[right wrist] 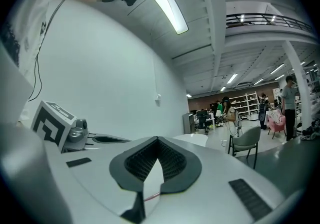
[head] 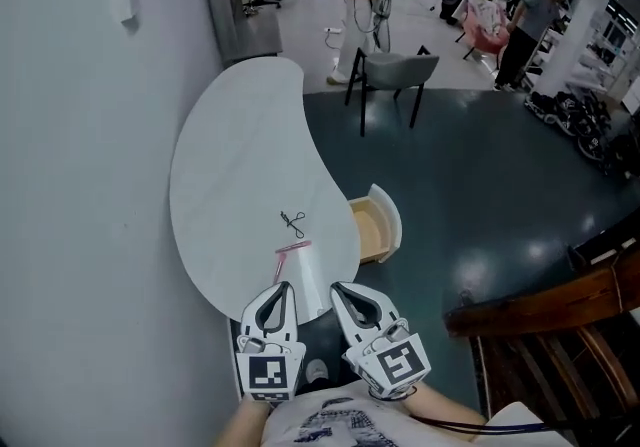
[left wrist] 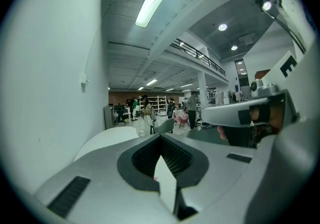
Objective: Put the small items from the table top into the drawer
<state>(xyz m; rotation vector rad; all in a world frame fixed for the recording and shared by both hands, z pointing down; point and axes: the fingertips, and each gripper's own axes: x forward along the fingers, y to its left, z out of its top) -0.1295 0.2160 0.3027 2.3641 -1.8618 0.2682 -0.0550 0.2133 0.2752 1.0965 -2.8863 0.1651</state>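
A smooth white kidney-shaped bench (head: 230, 165) is set against the wall. Small dark scissors (head: 293, 224) and a clear pouch (head: 303, 270) with a pink strip are laid near its front edge, beside the open wood-lined drawer (head: 367, 230). The left tongs (head: 288, 286) and right tongs (head: 334, 286) are closed and empty. They are held side by side, nearly level, with the pouch seen between their tips.
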